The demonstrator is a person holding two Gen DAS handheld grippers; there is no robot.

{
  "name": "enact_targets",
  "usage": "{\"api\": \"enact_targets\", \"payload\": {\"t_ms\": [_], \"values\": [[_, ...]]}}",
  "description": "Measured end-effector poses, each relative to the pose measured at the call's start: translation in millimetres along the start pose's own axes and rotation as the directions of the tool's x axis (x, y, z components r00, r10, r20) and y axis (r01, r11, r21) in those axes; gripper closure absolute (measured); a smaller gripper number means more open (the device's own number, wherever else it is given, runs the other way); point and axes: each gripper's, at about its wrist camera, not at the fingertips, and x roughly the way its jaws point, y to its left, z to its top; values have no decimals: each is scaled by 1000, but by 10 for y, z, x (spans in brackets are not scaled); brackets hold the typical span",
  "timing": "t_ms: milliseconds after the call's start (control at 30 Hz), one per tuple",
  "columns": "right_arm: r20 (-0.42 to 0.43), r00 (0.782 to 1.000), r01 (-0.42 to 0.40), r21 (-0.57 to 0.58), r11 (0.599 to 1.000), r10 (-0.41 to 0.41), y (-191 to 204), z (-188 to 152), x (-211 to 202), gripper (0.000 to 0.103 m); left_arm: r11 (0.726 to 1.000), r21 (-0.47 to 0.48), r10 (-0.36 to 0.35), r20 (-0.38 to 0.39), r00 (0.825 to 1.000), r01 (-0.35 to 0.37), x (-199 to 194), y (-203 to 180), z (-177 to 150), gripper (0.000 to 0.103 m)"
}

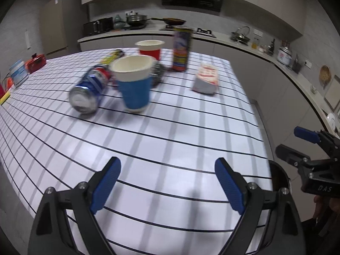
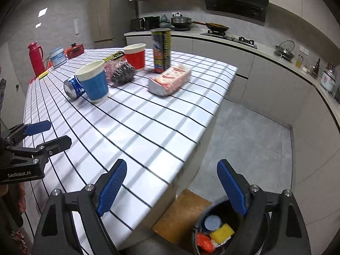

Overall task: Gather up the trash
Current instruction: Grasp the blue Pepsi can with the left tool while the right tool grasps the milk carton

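On the checked table (image 1: 170,138) stand a blue paper cup (image 1: 135,89) (image 2: 94,82), a red cup (image 1: 149,50) and a tall printed can (image 1: 181,50). A blue drink can (image 1: 90,91) lies on its side beside the blue cup. A white and red packet (image 1: 206,78) (image 2: 170,80) lies to the right, and a steel scourer (image 2: 123,72) behind the blue cup. My left gripper (image 1: 167,182) hovers open and empty over the table's near part. My right gripper (image 2: 172,170) is open and empty at the table's corner, above a dark trash bin (image 2: 197,223) holding a yellow sponge and wrappers.
A red thermos (image 2: 36,58), a white tub (image 2: 57,56) and a small red pot (image 2: 74,50) sit at the table's far left. A wooden board (image 2: 180,214) lies on the floor by the bin. A kitchen counter (image 2: 265,51) runs along the back and right.
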Motion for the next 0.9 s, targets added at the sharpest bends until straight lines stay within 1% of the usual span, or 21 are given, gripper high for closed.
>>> {"api": "enact_targets", "payload": {"t_ms": [200, 433, 533, 633, 900], "values": [[-2, 1000, 14, 1, 1000, -14, 278, 298, 253, 15, 997, -56, 46, 5, 999, -46, 116, 581, 138, 12], [0, 999, 49, 55, 997, -49, 398, 721, 570, 15, 991, -95, 92, 19, 996, -90, 343, 1140, 402, 12], [-2, 998, 67, 95, 993, -67, 367, 880, 698, 15, 990, -108, 91, 23, 996, -88, 478, 1276, 530, 12], [-9, 996, 90, 144, 985, -90, 286, 1016, 834, 15, 992, -101, 78, 23, 997, -75, 630, 1355, 672, 12], [-24, 994, 111, 236, 966, -108, 115, 1268, 1167, 15, 997, -75, 33, 13, 999, -32, 929, 1398, 946, 12]]}}
